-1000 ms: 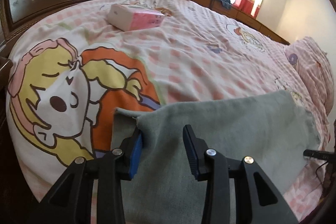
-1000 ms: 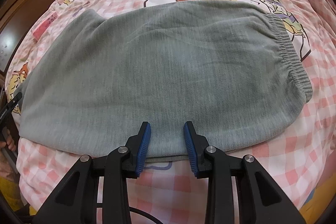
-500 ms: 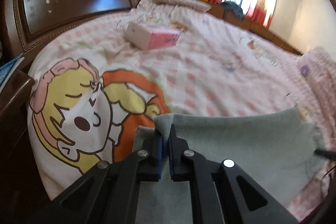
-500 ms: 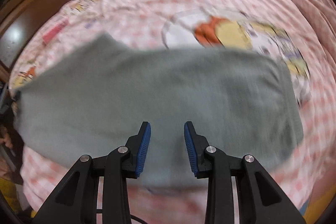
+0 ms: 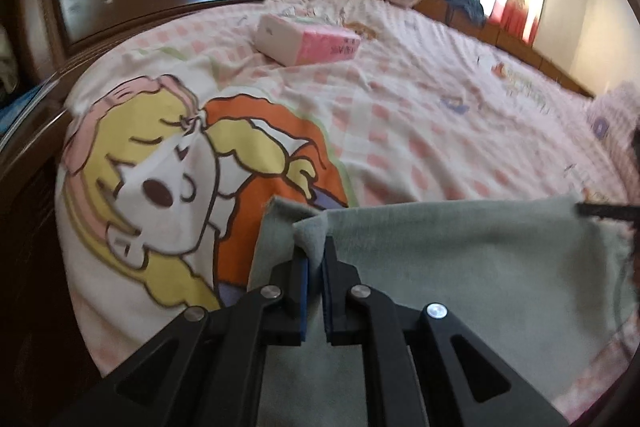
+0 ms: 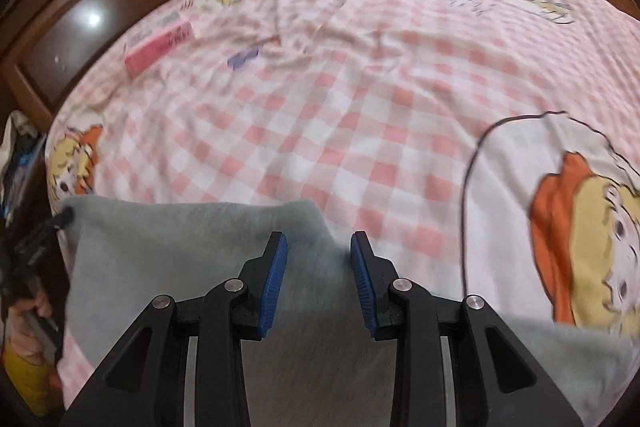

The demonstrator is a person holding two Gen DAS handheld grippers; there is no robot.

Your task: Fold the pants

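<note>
- Your left gripper [image 5: 316, 267] was clamped on a raised corner of the pants [image 5: 460, 267].
- Your right gripper [image 6: 318, 267] stood open over the pants, holding nothing.
- Pants lay on the bedsheet [image 5: 400, 115], near edge; tissue box [image 5: 308, 39] well apart.

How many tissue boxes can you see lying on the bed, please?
1: a pink and white tissue box lies on the checked bedsheet near the headboard, far beyond the grey pants; others may lie outside view.

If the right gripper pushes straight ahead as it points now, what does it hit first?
Probably the grey fleece pants lying between its open jaws, then the pink checked bedsheet beyond; depth is unclear.
</note>
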